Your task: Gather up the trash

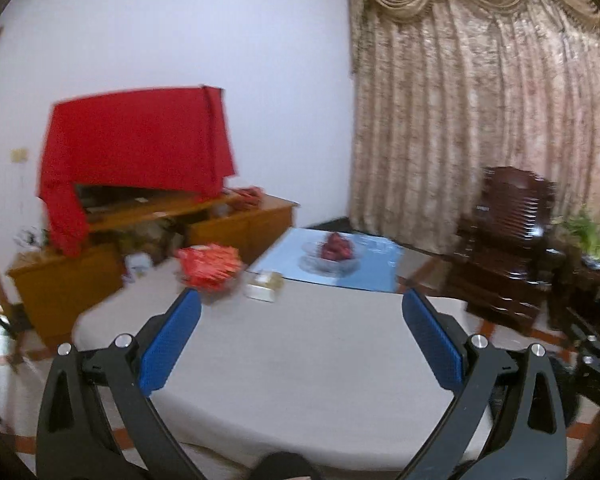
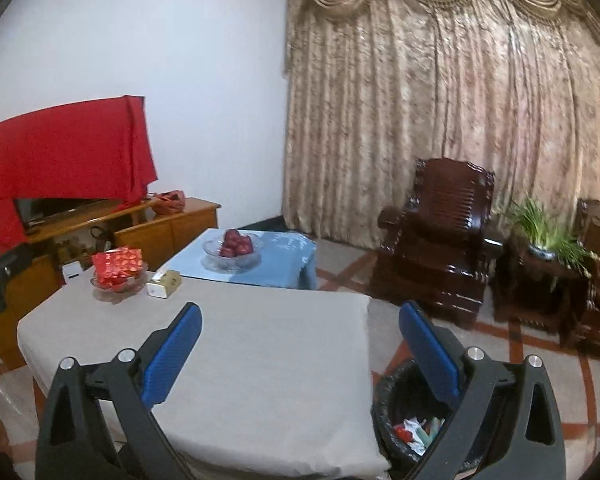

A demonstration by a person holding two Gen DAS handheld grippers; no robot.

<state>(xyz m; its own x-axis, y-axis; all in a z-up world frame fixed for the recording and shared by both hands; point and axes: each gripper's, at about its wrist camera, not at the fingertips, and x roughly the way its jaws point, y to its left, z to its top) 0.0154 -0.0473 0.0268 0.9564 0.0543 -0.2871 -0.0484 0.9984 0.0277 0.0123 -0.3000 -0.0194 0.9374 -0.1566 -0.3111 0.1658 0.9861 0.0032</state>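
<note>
Trash bin (image 2: 400,412), black-lined, holding red, white and green scraps: we find it beneath our right gripper (image 2: 300,312), jaws spread, empty. Left gripper (image 1: 302,298) likewise spread, level above the table (image 1: 300,360).

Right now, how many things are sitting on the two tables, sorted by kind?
Glass bowls: 2, one with red packets on the grey table, one with red fruit on the blue table
Small boxes: 1, grey table
Total: 3
</note>
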